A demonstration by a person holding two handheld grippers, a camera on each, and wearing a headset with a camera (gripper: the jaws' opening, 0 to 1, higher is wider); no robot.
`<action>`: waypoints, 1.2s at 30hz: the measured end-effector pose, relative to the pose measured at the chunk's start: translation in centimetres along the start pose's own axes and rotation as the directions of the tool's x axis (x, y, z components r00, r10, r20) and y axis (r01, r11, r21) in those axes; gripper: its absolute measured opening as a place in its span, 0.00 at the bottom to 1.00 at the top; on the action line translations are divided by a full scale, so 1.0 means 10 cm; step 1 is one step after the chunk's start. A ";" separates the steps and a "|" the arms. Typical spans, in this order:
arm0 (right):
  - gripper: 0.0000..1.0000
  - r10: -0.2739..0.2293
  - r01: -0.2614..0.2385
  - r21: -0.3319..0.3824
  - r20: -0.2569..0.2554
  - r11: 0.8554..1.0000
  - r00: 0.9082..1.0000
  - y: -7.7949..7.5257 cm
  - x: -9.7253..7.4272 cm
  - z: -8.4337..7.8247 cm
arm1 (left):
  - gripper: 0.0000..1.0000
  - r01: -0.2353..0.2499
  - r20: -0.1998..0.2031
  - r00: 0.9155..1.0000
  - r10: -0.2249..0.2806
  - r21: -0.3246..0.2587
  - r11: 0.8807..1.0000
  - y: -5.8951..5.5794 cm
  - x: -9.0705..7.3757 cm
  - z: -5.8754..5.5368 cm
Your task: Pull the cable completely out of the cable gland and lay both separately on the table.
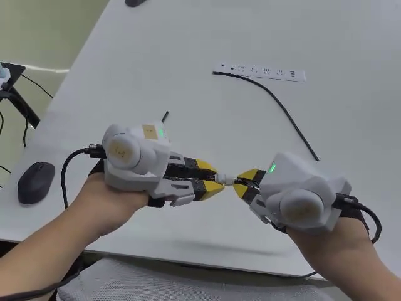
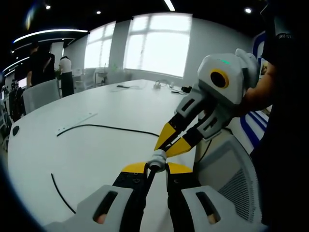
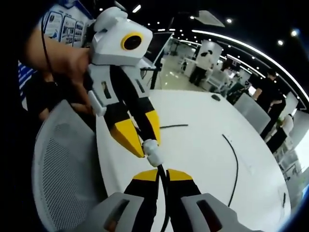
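**Above the white surface, cable and gland not yet parted**

A wide white surface [image 1: 188,50] in an open office with ceiling lights carries a power strip [image 1: 263,71] with its black lead at the far side and a mouse [image 1: 36,182] near the left edge. At the near edge the person holds both tools up in the air, tip to tip.

The left tongs [image 2: 157,168] are closed to a narrow slit and appear to pinch the small white cable gland [image 2: 157,158] at their yellow tips. The right tongs [image 3: 161,175] are likewise nearly closed, with the thin black cable [image 3: 162,188] running from the gland down between their jaws. A dark line also runs back between the left jaws; whether that is more cable or only the gap I cannot tell.

In my judgement this is the pulling step: both grips look set, the gland sits between the two pairs of tips, and the cable is threaded through it, so nothing is laid down yet. The next move calls for drawing the hands straight apart along the cable's line, keeping both pinches firm. A slip at the thin cable looks the likelier failure. Then each piece goes down on the surface, well apart.
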State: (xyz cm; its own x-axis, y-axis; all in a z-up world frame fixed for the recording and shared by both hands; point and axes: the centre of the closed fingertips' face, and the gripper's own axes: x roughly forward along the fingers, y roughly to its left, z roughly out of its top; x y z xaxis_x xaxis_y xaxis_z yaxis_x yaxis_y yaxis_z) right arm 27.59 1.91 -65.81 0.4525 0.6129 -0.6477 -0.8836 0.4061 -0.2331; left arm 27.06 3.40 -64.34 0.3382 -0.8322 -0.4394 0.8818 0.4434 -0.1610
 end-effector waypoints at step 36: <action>0.00 -0.052 0.064 0.309 -0.046 0.949 0.998 -0.20 -0.01 -0.54 | 0.14 -0.001 0.029 1.000 0.002 -0.022 1.000 -0.02 -0.01 0.00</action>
State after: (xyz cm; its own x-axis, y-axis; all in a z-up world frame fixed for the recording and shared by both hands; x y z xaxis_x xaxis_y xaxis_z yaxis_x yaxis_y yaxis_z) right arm 28.64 -2.62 -69.21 0.4922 0.5589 -0.6673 -0.7723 0.6341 -0.0386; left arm 26.87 3.39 -64.27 0.3489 -0.8408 -0.4139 0.8739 0.4514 -0.1803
